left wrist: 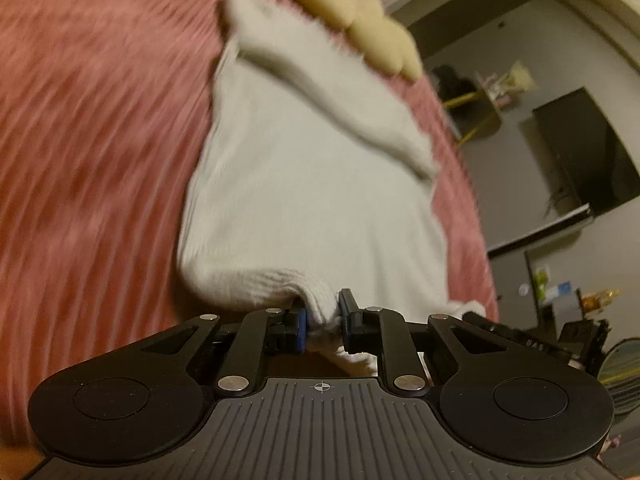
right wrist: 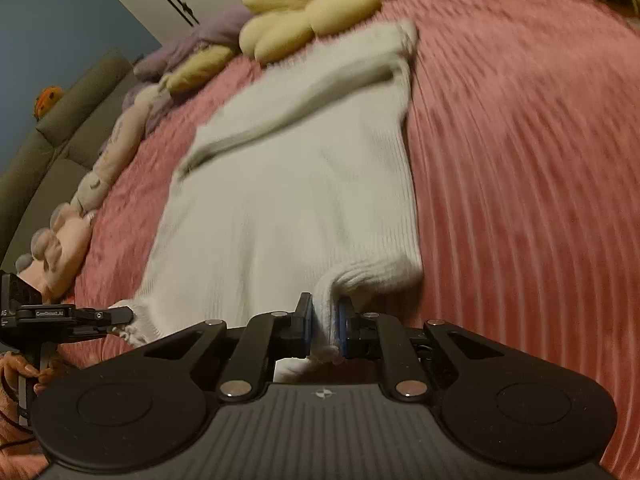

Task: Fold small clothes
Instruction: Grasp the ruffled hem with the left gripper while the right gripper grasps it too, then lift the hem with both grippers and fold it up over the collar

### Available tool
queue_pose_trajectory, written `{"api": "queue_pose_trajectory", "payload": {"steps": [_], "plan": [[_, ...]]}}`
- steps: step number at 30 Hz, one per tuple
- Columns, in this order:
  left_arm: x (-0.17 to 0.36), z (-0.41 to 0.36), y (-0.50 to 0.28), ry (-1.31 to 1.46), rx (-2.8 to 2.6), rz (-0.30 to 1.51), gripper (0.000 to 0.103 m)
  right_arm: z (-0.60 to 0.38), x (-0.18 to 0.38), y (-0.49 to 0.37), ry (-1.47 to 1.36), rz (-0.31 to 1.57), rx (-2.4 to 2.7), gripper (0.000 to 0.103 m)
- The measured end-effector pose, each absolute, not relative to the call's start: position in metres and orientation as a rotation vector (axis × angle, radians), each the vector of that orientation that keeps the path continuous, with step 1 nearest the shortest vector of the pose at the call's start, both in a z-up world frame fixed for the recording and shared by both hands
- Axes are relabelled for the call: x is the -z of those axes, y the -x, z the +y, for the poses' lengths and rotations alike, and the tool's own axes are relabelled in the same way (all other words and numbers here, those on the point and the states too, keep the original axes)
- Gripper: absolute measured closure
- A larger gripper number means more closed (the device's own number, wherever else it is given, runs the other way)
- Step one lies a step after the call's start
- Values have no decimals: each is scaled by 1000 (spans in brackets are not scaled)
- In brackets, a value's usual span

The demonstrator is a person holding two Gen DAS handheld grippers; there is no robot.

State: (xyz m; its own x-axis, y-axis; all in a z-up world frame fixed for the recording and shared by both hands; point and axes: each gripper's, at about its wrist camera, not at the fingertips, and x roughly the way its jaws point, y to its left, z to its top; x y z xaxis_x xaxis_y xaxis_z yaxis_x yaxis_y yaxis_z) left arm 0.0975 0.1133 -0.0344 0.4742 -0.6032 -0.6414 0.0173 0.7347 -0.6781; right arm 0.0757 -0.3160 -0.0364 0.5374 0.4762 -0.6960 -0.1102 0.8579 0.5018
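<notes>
Pink ribbed bedspread (right wrist: 520, 160) covers the whole bed, with a yellow flower-shaped pillow (right wrist: 320, 4) and a row of plush toys (right wrist: 80, 216) at the far side. Spread flat in the middle is a small white knit sweater (right wrist: 288, 184), one sleeve already laid diagonally across the body.

Both sets of tongs are clamped on the near ribbed hem: the left tongs (left wrist: 323, 322) pinch one bunch of it, the right tongs (right wrist: 322, 326) another, so the hem is held at two points. My guess is that's so the bottom edge can be lifted evenly and carried up toward the collar without skewing.

Hard to make out: both views are motion-smeared, so the knit detail and the far collar end are mushy. The hem between the two grips drops out of view behind the tool bodies, and I can't tell whether the second sleeve is tucked under.
</notes>
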Motion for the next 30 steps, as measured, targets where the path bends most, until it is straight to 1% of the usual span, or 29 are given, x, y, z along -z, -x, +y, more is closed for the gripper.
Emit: {"api": "queue_pose_trajectory", "payload": {"steps": [6,10,13,14,15,16,17,18,19,20,21,23,26,28,30], "plan": [[7,120,-154,602,371,900,84,-315,11,-126,-369,837,-304,91],[12,124,-198,606,299,884,84,-307,7,-166,-298,790,-249,91],[23,123,-221,542,229,896,82,-300,15,-196,-256,784,-223,91],[26,121,-226,514,210,898,78,-298,19,-205,-243,784,-217,90],[28,121,-229,491,191,895,62,-296,24,-213,-230,792,-202,88],[28,123,-229,481,184,884,49,-297,27,-218,-226,795,-181,84],[28,125,-228,477,186,870,45,-300,28,-220,-234,787,-162,74],[27,129,-225,474,196,855,39,-304,28,-220,-253,768,-157,66],[27,132,-222,471,205,843,33,-308,27,-219,-272,743,-157,52],[27,135,-221,465,217,831,31,-313,26,-215,-276,712,-155,47],[28,136,-220,454,226,827,27,-315,25,-211,-254,687,-150,47],[34,134,-224,418,234,855,27,-315,25,-208,-186,668,-158,47],[48,128,-233,404,218,894,28,-307,36,-215,-116,717,-188,47],[54,126,-241,427,201,914,36,-299,42,-221,-81,729,-200,49],[56,120,-244,416,190,922,40,-292,43,-225,-57,720,-198,51]]}}
